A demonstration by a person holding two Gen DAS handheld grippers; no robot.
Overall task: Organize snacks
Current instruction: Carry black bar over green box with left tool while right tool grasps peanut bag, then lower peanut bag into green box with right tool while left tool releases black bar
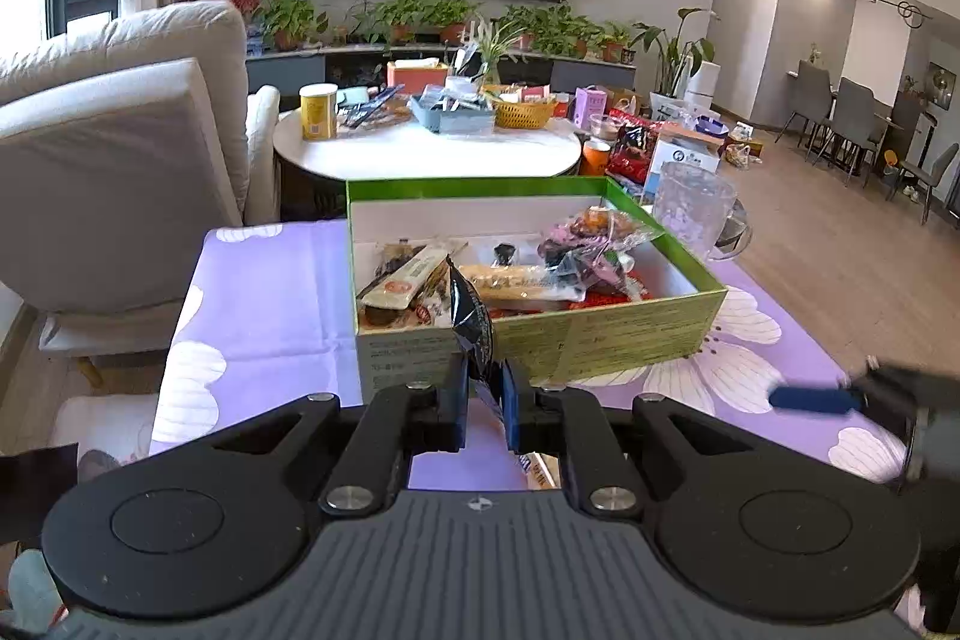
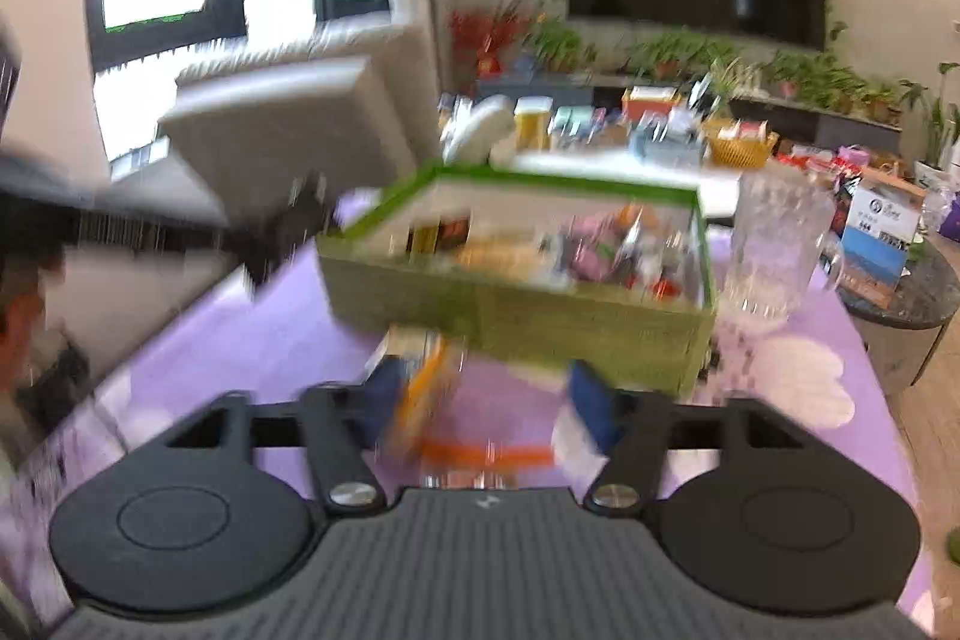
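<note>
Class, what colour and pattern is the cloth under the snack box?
Lilac tablecloth with large white flowers, under the green box; clearest in the left wrist view.

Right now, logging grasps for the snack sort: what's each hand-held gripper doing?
Left hand-held gripper: closed on a black snack packet.
Right hand-held gripper: closed on a clear, orange-trimmed snack pack; the picture is blurred.

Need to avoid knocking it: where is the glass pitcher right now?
In both wrist views the glass pitcher stands upright on the purple tablecloth, just beyond the far right corner of the green box.
</note>
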